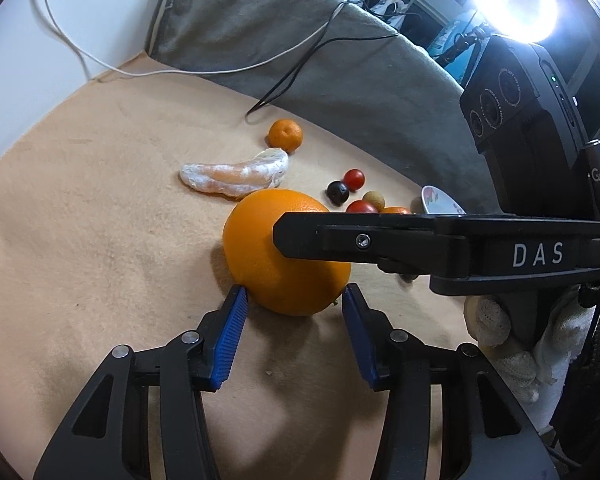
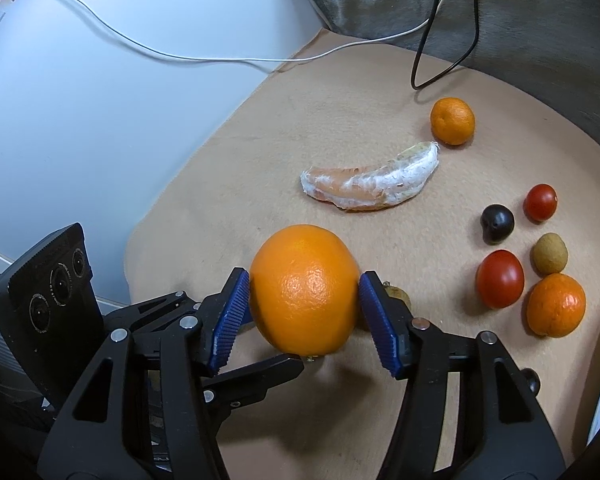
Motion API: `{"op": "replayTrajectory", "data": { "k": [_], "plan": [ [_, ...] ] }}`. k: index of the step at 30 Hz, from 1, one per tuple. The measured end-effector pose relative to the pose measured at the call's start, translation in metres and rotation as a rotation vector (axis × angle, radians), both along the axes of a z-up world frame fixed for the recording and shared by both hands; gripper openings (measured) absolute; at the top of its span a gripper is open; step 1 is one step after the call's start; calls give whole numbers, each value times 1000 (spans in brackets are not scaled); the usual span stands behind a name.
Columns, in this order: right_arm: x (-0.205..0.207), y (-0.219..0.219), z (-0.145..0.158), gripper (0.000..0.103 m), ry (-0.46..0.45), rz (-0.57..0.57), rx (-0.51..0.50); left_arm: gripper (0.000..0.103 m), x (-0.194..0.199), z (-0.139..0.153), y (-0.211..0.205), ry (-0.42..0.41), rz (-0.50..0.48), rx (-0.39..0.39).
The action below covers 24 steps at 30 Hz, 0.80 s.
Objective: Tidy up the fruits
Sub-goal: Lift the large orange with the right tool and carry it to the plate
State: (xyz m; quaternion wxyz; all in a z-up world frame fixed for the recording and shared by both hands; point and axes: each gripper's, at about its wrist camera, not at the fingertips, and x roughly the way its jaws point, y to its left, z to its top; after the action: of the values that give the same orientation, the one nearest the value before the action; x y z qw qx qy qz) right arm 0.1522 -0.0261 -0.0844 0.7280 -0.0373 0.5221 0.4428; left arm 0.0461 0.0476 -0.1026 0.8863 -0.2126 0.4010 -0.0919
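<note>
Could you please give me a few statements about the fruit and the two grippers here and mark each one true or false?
1. The right gripper has the large orange between its blue pads. True.
2. The peeled citrus segment lies inside the bowl. False: it lies on the tan cloth, between the large orange and a small mandarin.
3. The left gripper is shut with nothing in it. False: its jaws stand open on either side of the large orange.
4. A dark, nearly black fruit lies next to a small red tomato. True.
5. A black cable ends on the cloth near the mandarin. True.
</note>
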Motion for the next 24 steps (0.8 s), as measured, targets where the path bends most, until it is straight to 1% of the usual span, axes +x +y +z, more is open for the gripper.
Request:
{"op": "replayTrajectory", "data": {
  "k": [14,24],
  "plan": [
    [-6,-30,16,60,-29,-46,33,48,3,17,-24,-40,-48,29],
    [-4,-73,28,60,-46,-120,60,48,19,30,-60,-70,-128,52]
  ]
}}
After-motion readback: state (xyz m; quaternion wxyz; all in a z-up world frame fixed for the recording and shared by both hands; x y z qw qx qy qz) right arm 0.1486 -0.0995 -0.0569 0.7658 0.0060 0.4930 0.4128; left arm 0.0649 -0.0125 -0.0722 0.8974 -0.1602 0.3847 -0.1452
